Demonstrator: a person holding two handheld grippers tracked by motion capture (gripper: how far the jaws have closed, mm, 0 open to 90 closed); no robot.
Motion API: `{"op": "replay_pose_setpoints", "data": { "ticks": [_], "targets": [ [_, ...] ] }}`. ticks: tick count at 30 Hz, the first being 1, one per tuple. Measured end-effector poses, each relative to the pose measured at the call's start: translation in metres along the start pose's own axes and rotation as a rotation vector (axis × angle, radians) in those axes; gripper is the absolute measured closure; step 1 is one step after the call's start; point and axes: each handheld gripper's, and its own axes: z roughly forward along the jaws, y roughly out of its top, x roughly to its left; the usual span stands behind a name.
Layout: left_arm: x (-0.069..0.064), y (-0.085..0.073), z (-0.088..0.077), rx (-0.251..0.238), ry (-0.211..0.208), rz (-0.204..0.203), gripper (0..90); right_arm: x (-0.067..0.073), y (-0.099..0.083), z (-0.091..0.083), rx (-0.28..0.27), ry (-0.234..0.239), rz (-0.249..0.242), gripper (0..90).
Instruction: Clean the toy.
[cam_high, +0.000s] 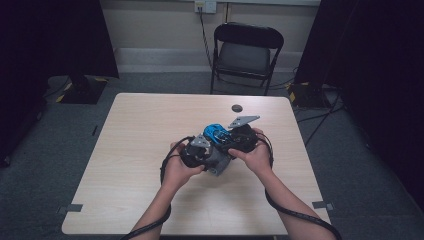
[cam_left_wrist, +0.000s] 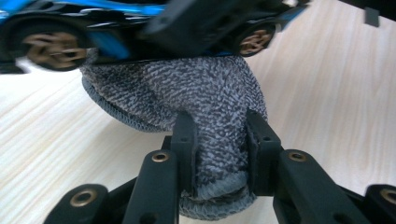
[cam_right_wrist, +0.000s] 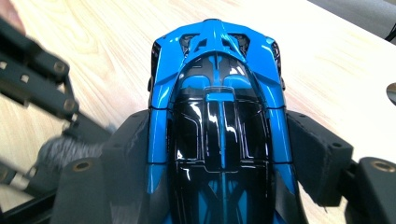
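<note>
Blue toy car (cam_right_wrist: 217, 116) held over desk (cam_high: 145, 150) middle, roof facing right gripper camera. Right gripper (cam_right_wrist: 219, 154) fingers clamped on car flanks, one pad per side. Grey cloth (cam_left_wrist: 187, 107) bunched just under car, touching underside by wheels. Left gripper (cam_left_wrist: 219, 154) fingers pinched together on cloth fold.

I judge step: wiping car with cloth. Next move calls for dragging cloth along car body while I keep right grip steady.

Both hands close together at car, forearms converging on it. Small dark disc (cam_high: 236, 108) lies beyond car.
</note>
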Motion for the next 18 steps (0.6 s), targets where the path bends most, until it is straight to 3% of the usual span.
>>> {"op": "replay_pose_setpoints", "data": {
  "ticks": [18],
  "targets": [
    [-0.029,0.001,0.018,-0.005,-0.071,0.060,69.3,-0.002,0.005,0.004,-0.001,-0.010,0.018,28.4]
  ]
}}
